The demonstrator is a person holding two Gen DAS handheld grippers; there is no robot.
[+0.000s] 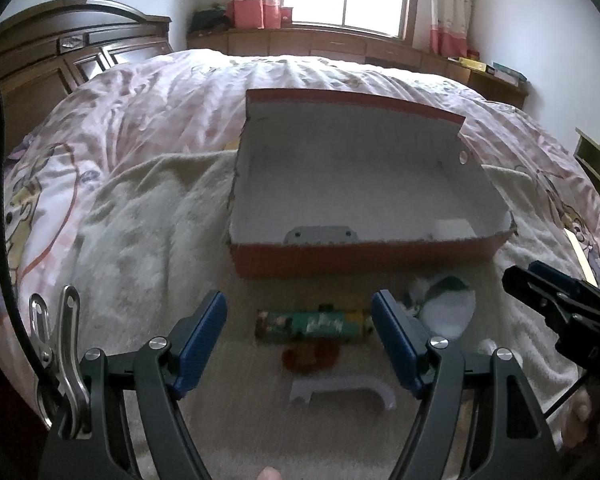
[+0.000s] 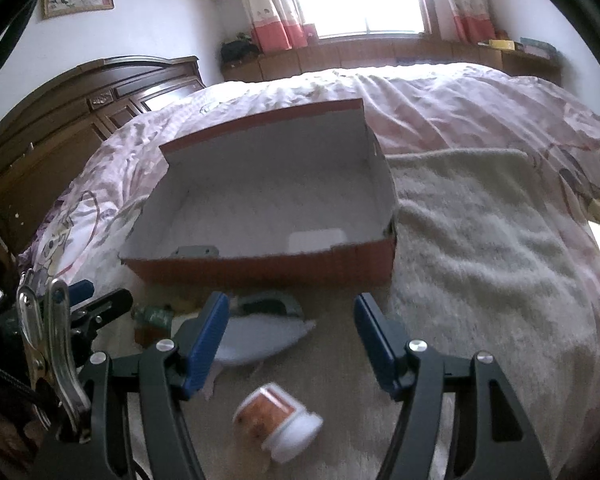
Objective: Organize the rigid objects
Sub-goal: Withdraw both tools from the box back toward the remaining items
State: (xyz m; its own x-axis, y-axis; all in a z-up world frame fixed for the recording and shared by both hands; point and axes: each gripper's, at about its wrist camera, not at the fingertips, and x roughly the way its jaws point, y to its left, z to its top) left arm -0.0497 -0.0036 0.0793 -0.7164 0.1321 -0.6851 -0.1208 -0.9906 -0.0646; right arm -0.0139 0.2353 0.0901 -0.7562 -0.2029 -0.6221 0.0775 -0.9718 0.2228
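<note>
both tongs open and empty: left gripper [image 1: 300, 340] above a green printed tube [image 1: 312, 324], right gripper [image 2: 288, 340] above a white-capped jar [image 2: 280, 420] lying on its side. open orange shoebox [image 2: 268, 270] just beyond both, on the cream blanket [image 2: 480, 260].

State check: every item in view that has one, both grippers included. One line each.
Orange cardboard box: lid open, upright on the bed, mostly empty.
Grey bracket inside the box: lying against the front wall.
White block inside the box: resting on the floor of the box.
White-capped brown bottle: tipped on its side, outside the box.
Green tube: lying flat, outside the box.
Left gripper: open, empty.
Right gripper: open, empty.
</note>
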